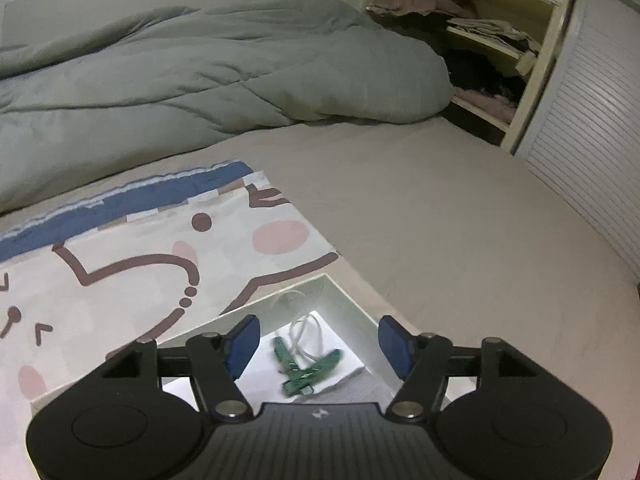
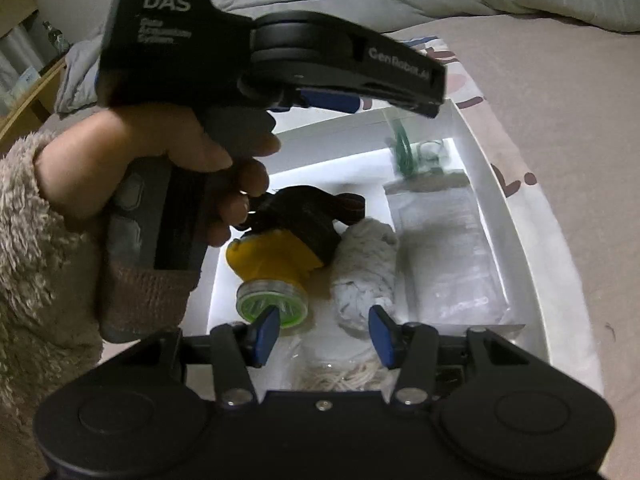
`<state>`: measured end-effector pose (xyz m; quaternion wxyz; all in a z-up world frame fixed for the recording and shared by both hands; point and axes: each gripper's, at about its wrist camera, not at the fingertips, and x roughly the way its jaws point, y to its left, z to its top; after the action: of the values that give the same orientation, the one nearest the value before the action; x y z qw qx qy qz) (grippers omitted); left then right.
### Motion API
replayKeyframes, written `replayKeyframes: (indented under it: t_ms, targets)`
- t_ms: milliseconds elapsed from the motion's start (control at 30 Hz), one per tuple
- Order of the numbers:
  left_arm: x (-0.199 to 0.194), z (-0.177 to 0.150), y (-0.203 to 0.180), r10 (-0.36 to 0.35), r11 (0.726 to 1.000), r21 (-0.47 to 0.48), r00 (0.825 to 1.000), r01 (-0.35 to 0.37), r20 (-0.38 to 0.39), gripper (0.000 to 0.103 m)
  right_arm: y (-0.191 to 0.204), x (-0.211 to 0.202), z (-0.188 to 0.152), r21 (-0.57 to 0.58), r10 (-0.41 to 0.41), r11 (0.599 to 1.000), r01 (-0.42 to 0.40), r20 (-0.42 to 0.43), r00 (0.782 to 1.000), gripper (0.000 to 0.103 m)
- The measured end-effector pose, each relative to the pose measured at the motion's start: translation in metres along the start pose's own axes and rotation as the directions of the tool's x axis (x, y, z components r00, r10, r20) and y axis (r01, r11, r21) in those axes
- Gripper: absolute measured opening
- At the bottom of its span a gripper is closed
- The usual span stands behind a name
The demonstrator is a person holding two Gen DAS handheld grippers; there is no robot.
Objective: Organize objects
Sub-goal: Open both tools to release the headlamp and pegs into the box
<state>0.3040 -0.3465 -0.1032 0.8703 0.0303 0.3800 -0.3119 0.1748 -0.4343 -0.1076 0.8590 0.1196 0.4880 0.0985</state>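
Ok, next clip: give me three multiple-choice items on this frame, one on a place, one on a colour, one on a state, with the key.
1. Where does the green item lie?
A. on the grey duvet
B. inside the white box
C. on the wardrobe shelf

2. What colour is the body of the lamp-like object in the box?
A. yellow
B. red
C. blue

3. How does the left gripper stand?
A. shut on the green item
B. shut on a white cord
C. open, with nothing gripped

Key: 1 B, the left wrist view shows it on the box floor beside a white cord. 2 A, the right wrist view shows a yellow body behind a green lens. 3 C, the blue pads stand wide apart above the box, clear of the green item.
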Motion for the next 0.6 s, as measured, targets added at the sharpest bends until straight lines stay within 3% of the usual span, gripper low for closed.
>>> replayKeyframes:
  t_ms: [200,600]
  targets:
    - [-0.023,-0.008,0.006,0.025,0.999,0.023,1.000,-0.025,-0.008,0.066,-0.005,-0.002,0.000,0.014,0.003,1.000,-0.003,0.016,1.000,0.050]
    - [-0.101,-0.025,0.022,0.103,0.994,-0.023,0.994,-0.103,0.020,0.066,0.016,-0.041,0.001,-0.017,-0.045,0.999,0.049,0.172,0.984,0.050]
